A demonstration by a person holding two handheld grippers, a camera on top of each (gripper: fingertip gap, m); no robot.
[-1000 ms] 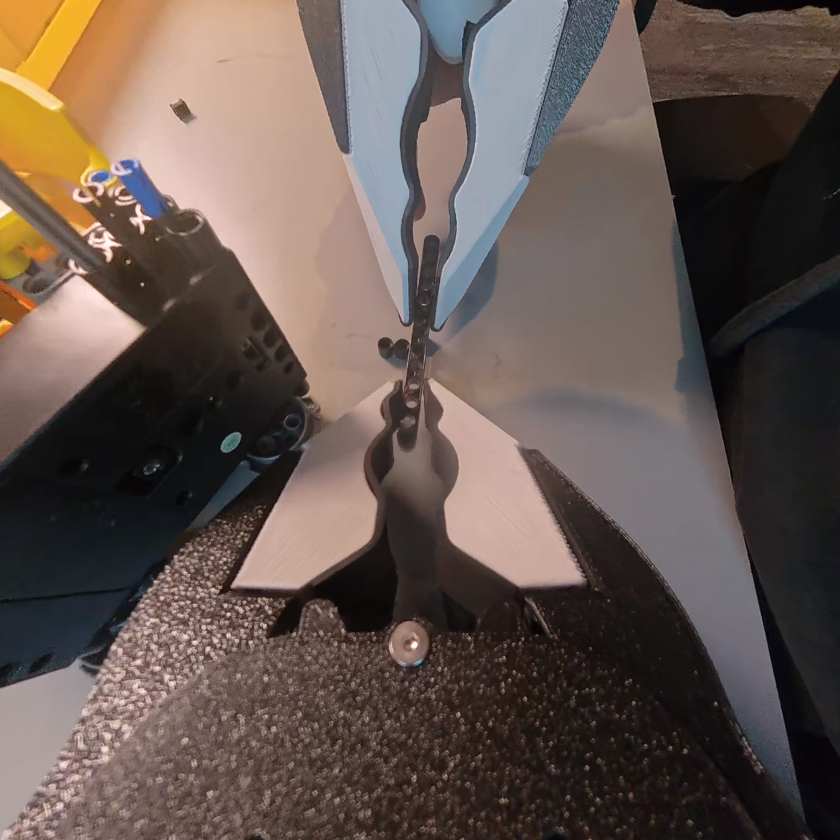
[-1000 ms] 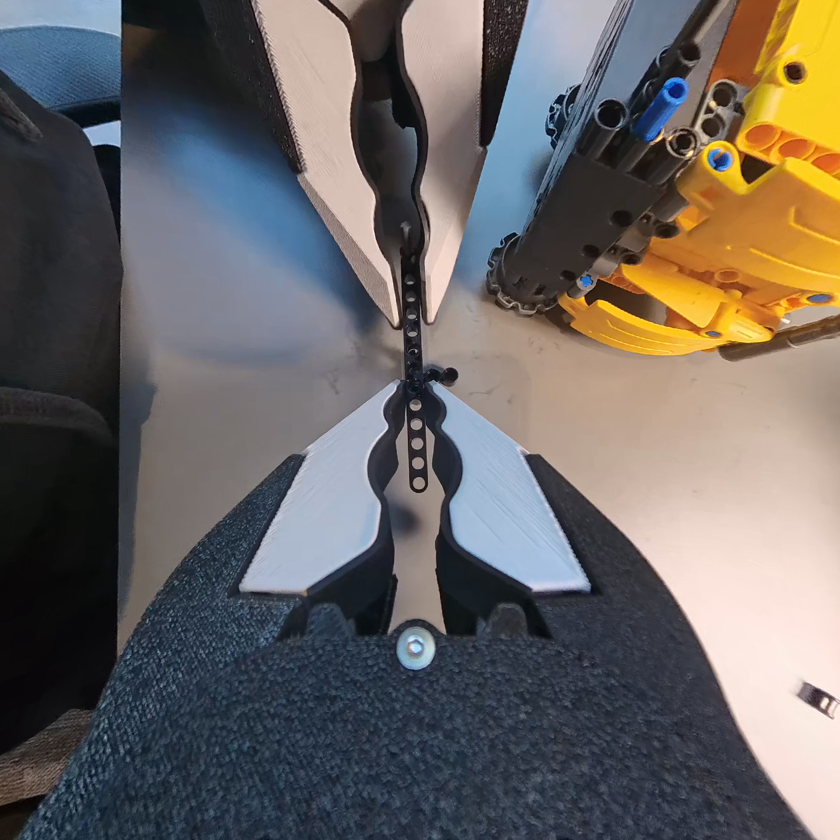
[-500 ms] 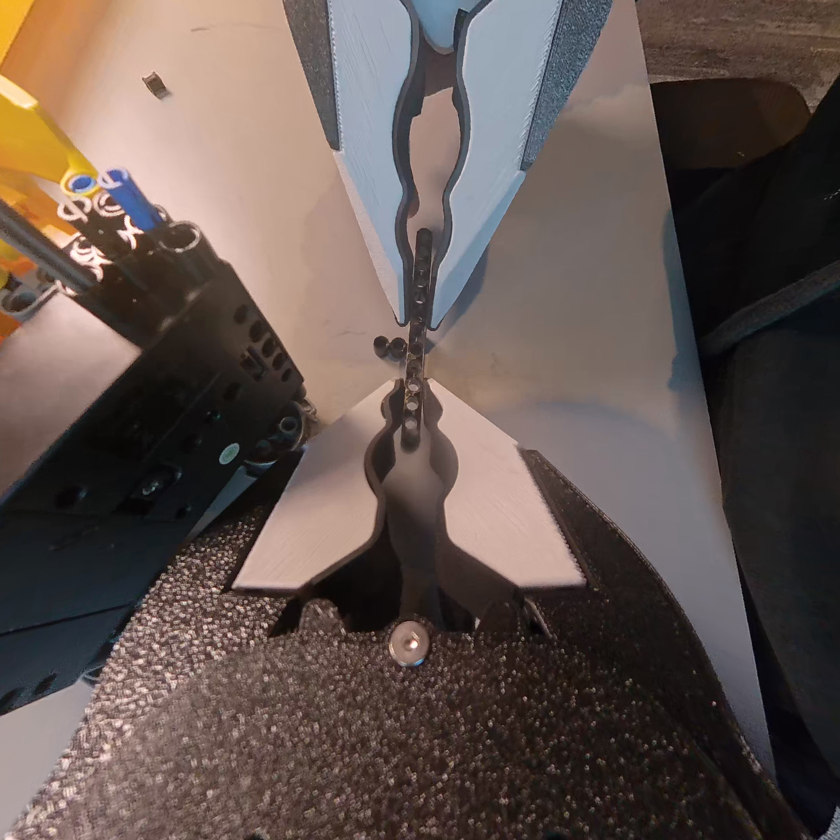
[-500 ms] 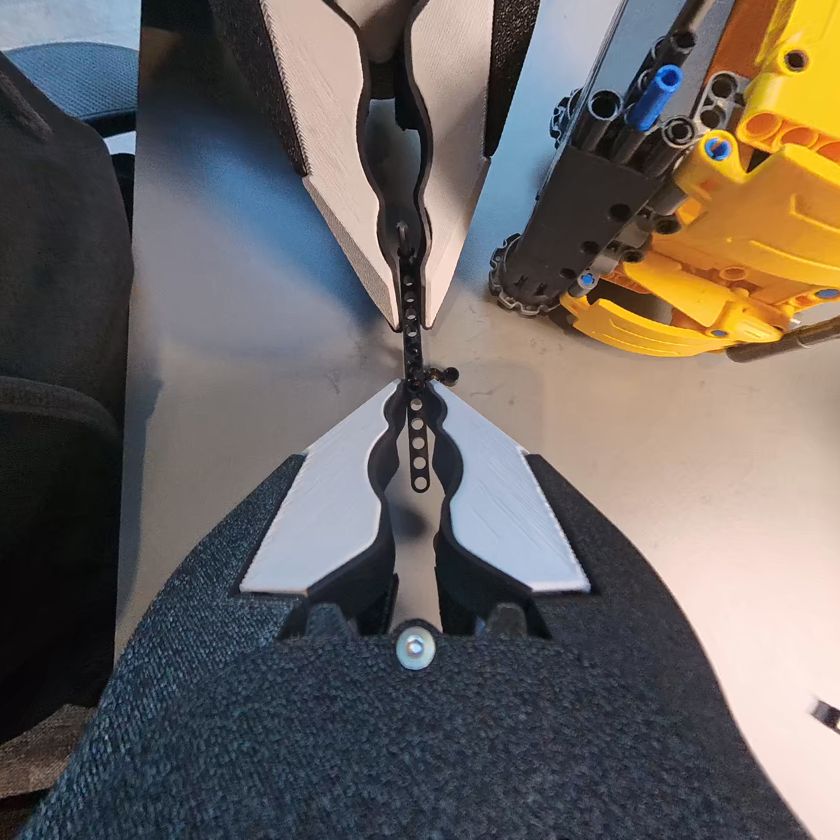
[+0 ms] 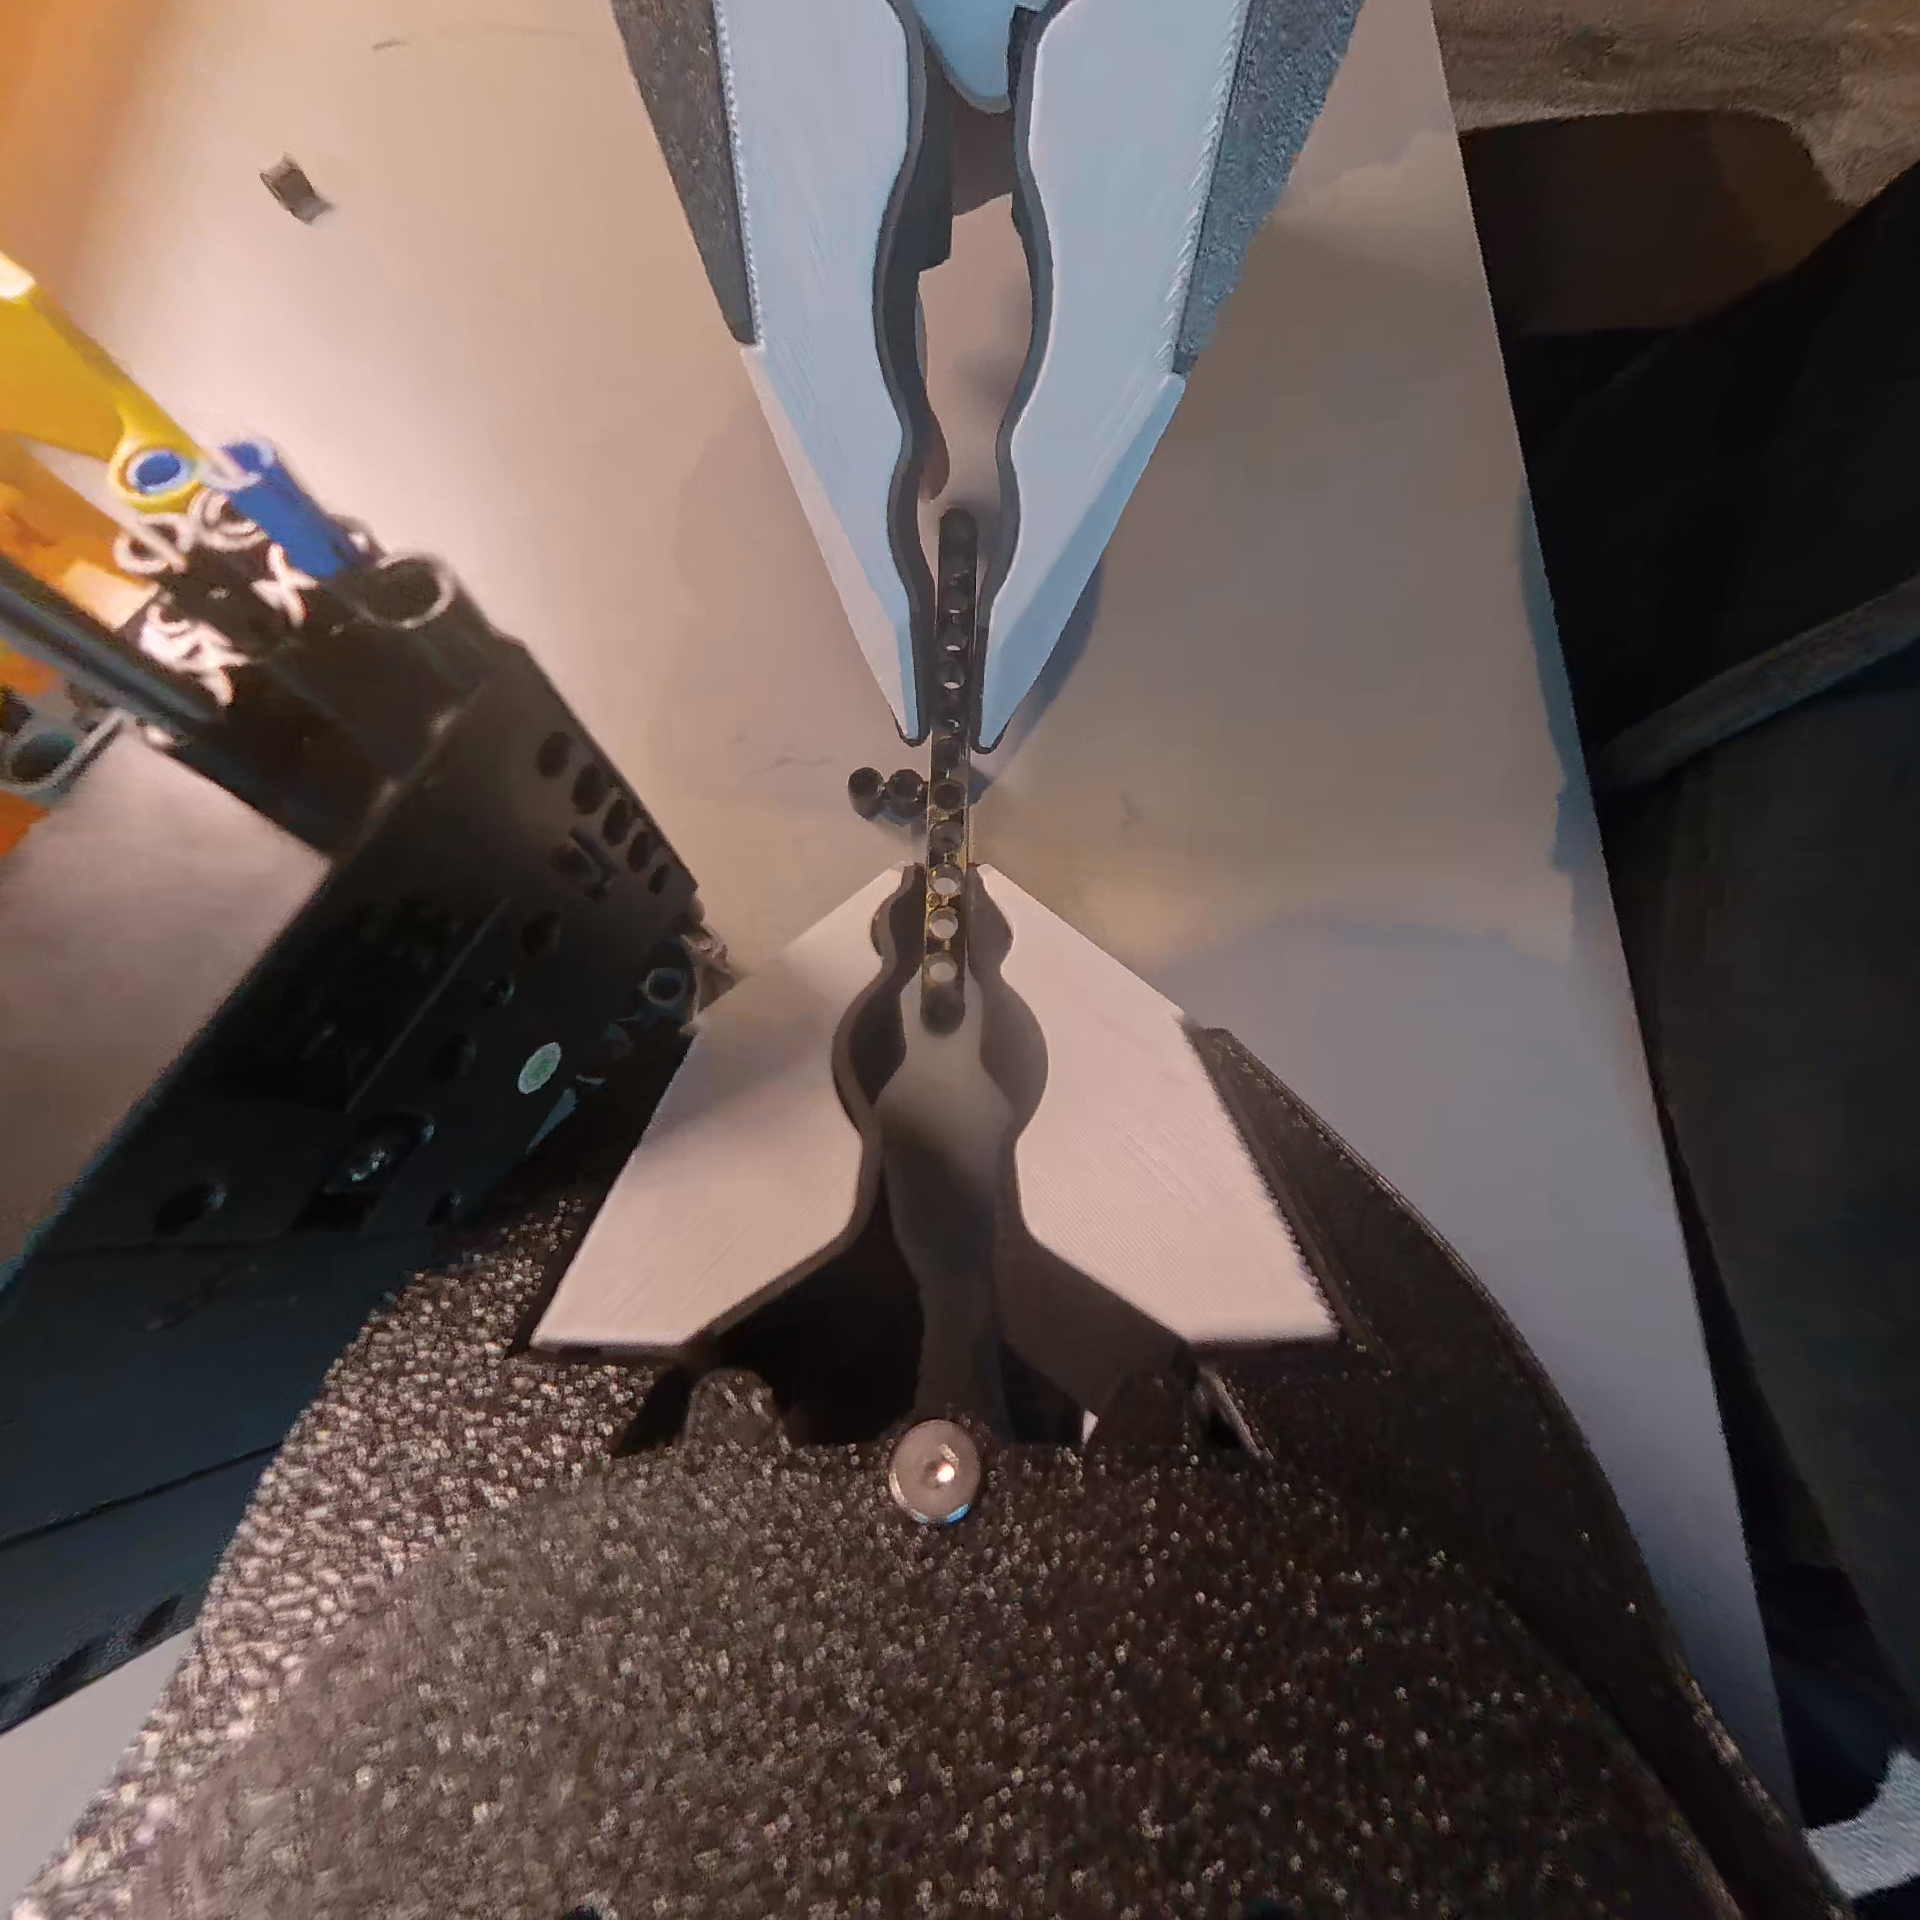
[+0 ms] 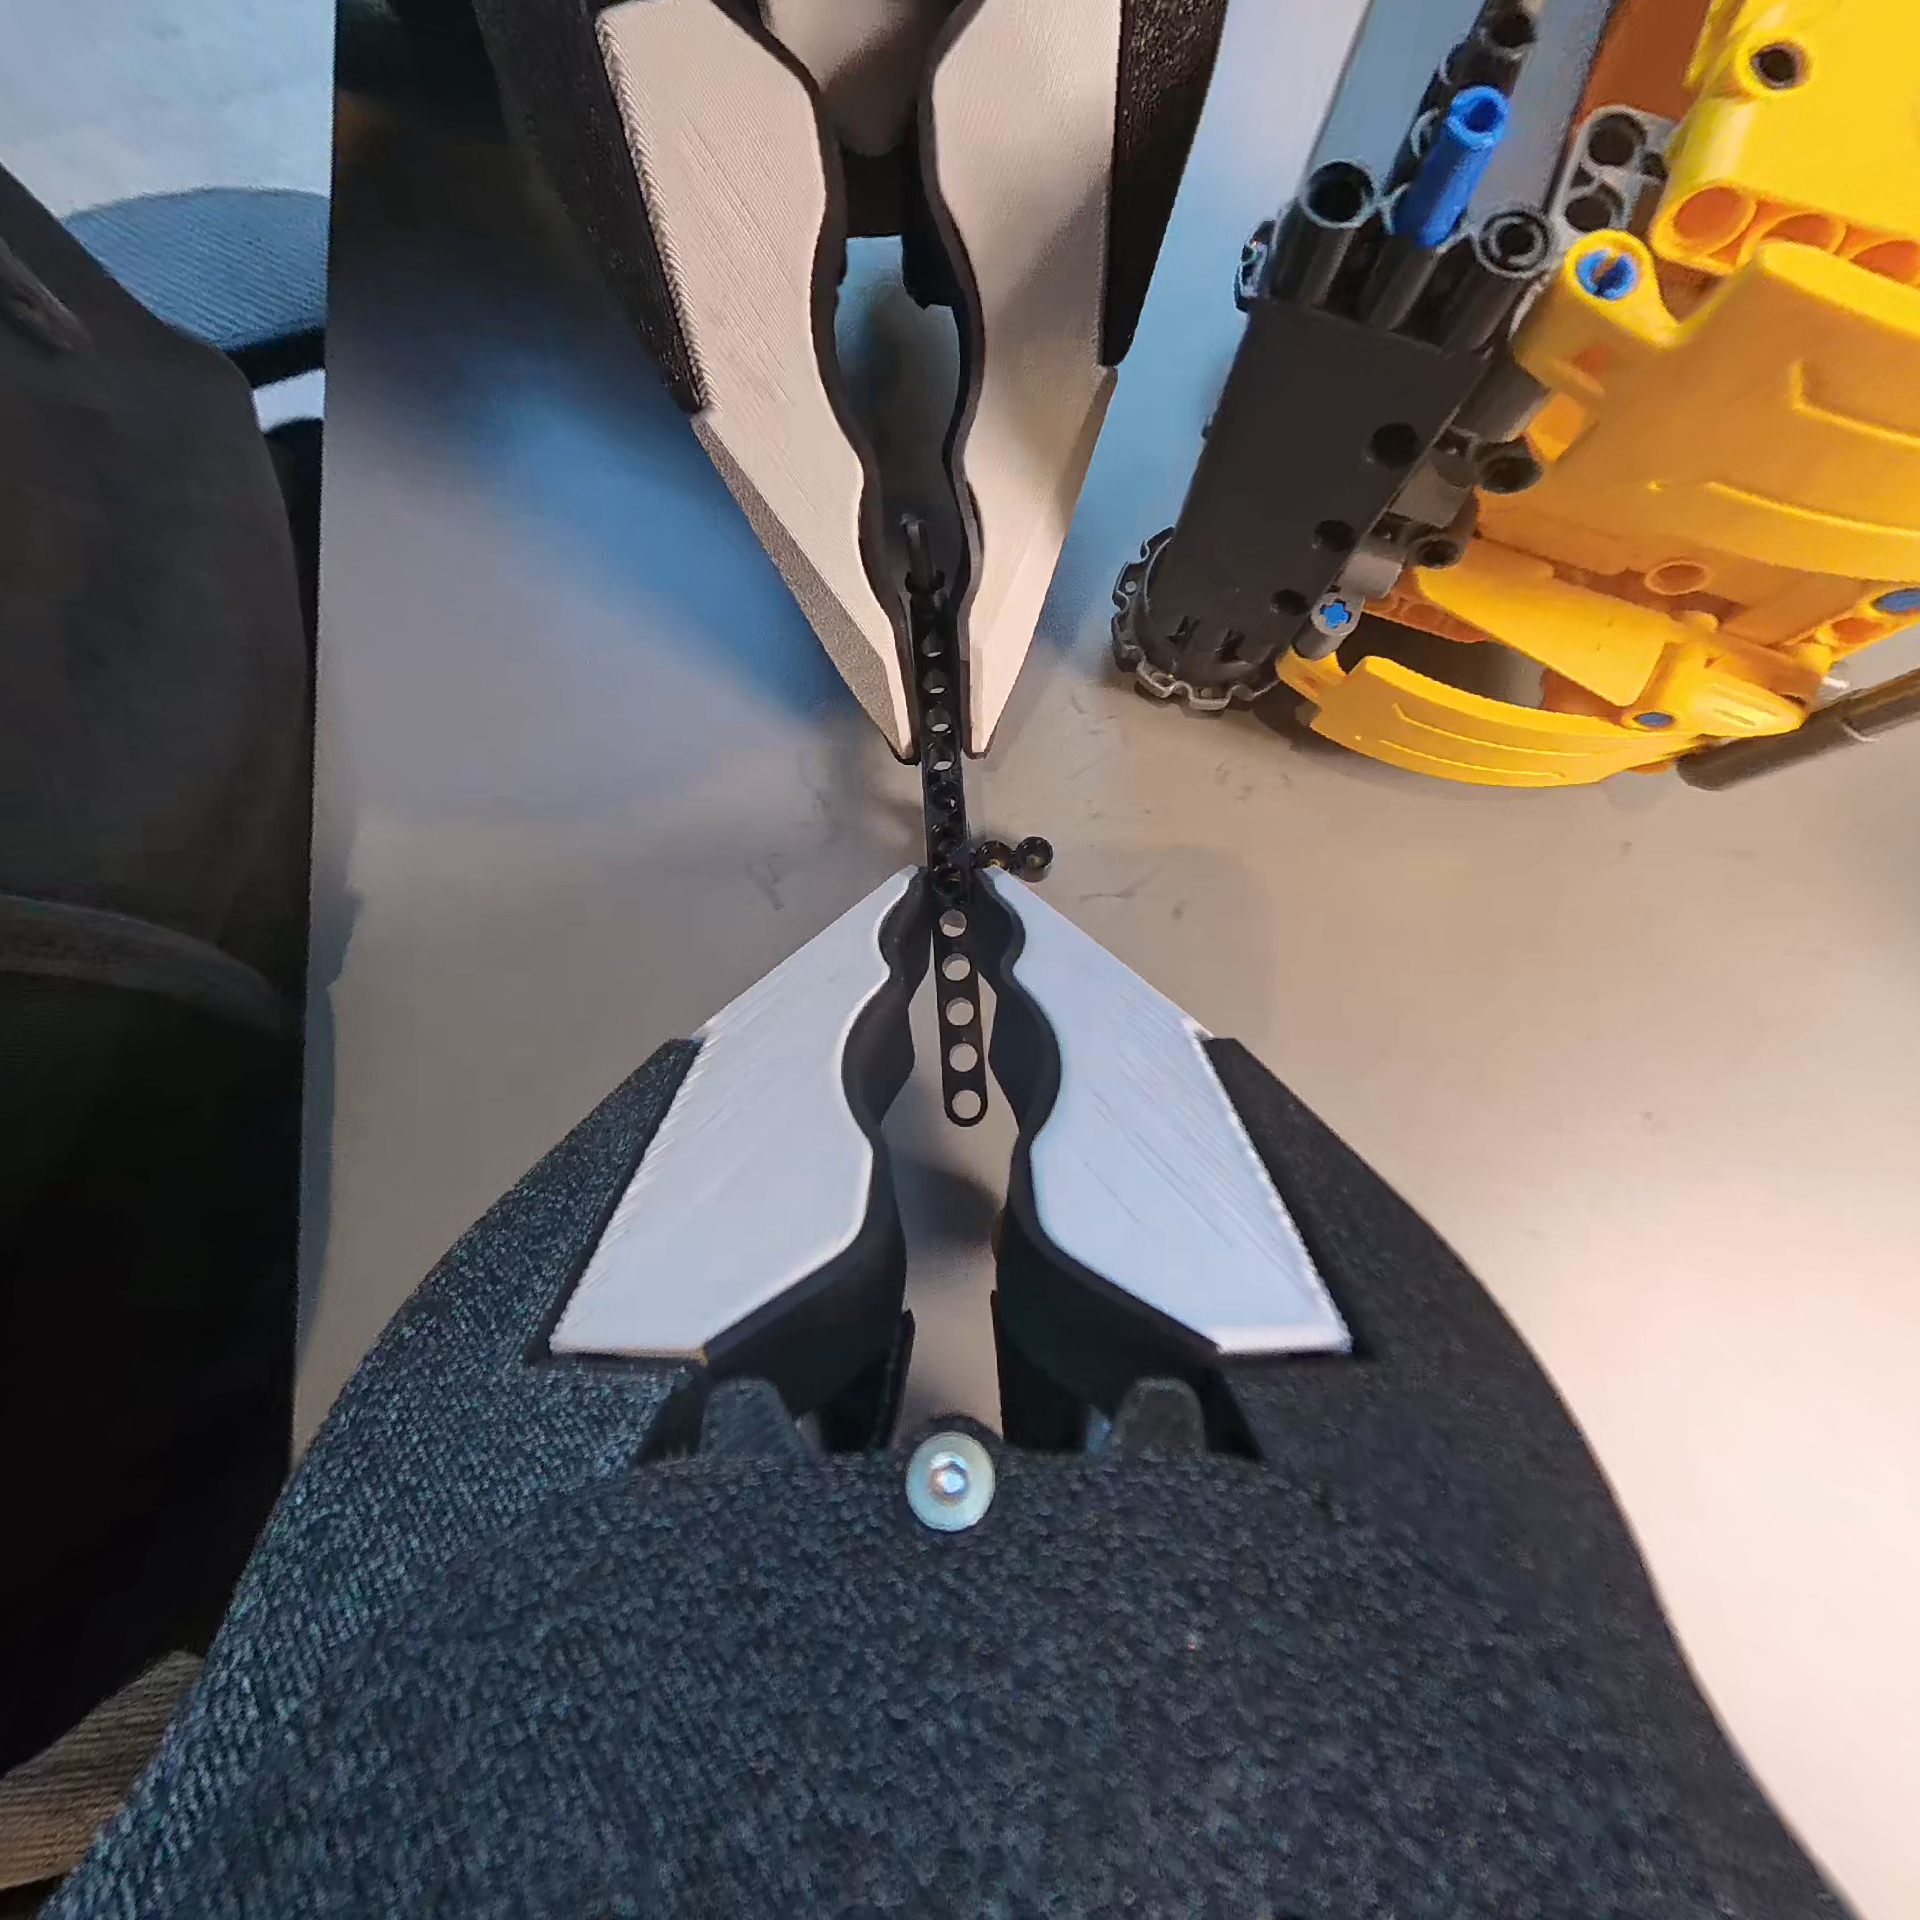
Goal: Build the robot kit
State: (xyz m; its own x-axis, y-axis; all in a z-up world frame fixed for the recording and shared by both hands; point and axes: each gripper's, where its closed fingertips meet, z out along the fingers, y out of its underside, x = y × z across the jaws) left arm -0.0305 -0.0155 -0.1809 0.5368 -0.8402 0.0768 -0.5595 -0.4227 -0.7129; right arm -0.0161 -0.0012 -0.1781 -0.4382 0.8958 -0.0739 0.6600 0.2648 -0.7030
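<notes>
Left wrist view: left gripper (image 5: 945, 883) pinched narrow on the near end of a thin black perforated beam (image 5: 951, 790), tips touching it on both sides. The right gripper (image 5: 948, 727) comes in from the top of this view, nose to nose, and pinches the far end of the same beam. Only a short middle stretch of beam shows between the two pairs of tips. A small black pin piece (image 5: 883, 787) sticks out sideways from that stretch (whether it is fully seated in a hole cannot be told).

Right wrist view: same hold, mirrored. Right gripper (image 6: 951, 883) closed narrow on the beam (image 6: 956, 997), several holes of it lying back between the fingers; left gripper (image 6: 940, 732) clamps the opposite end. Pin piece (image 6: 1013, 854) juts out just past the right gripper's tips.

Beam is held up over the grey tabletop (image 6: 1351, 1039); I cannot tell if it touches the surface.

Surroundings: a black and yellow building-brick model (image 6: 1507, 416) stands near on the table, with a blue pin (image 6: 1449, 145) at its top and a grey toothed wheel (image 6: 1174, 634) at its base. It is apart from both grippers. One small loose dark part (image 5: 291, 190) lies well away on the table. Dark fabric (image 6: 125, 831) hangs past the table edge.

Progress: beam is gripped at both ends with a pin on it, not joined to the model.
</notes>
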